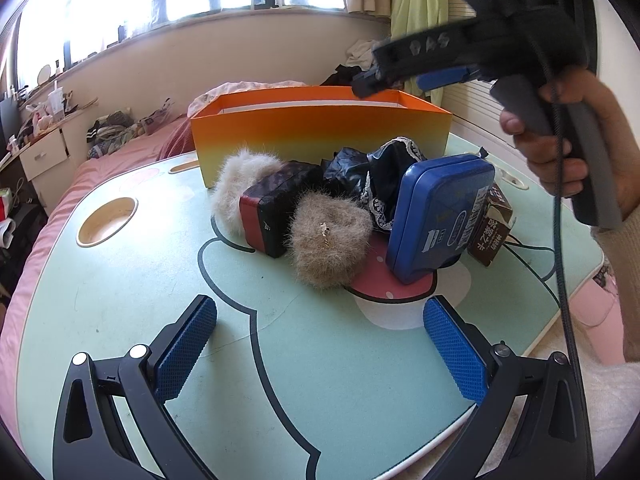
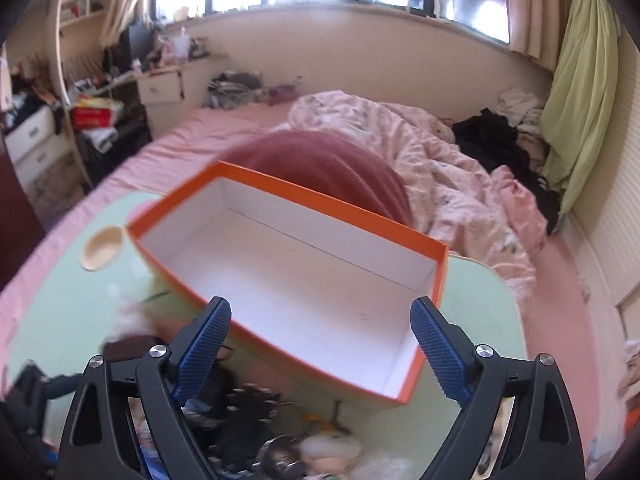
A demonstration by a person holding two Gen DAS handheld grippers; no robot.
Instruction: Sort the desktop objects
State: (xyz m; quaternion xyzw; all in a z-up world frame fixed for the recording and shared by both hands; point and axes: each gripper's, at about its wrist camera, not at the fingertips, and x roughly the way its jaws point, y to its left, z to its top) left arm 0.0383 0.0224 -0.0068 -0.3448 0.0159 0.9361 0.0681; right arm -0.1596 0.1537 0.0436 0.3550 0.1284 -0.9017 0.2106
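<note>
Clutter sits bunched in the middle of the green lap table [image 1: 120, 280], pressed up close to the orange box [image 1: 320, 132] behind it, which looks like the place it is all meant to go. Two furry hair ties [image 1: 328, 240] [image 1: 240, 188] flank a dark red-ended case [image 1: 276, 212]; black lacy cloth [image 1: 376, 176] is crumpled behind them, and a blue tin [image 1: 440, 216] leans on edge against a brown drink carton [image 1: 490, 232].

Seen from above, the box is white inside and holds nothing, so anything dropped there has plenty of room.

The left gripper [image 1: 320, 344] hangs low over the bare near part of the table, fingers spread wide and grasping nothing, with a clear run forward to the nearer hair tie. The right gripper [image 2: 320, 344] is held high over the box's near wall, likewise spread and empty; the person's right hand [image 1: 576, 148] wraps its handle.

My guess is nothing has been sorted yet. The tight pile is the awkward part: the tin could tip if its neighbours are nudged. The cup hollow [image 1: 106, 220] at the left edge is well apart from it all.
</note>
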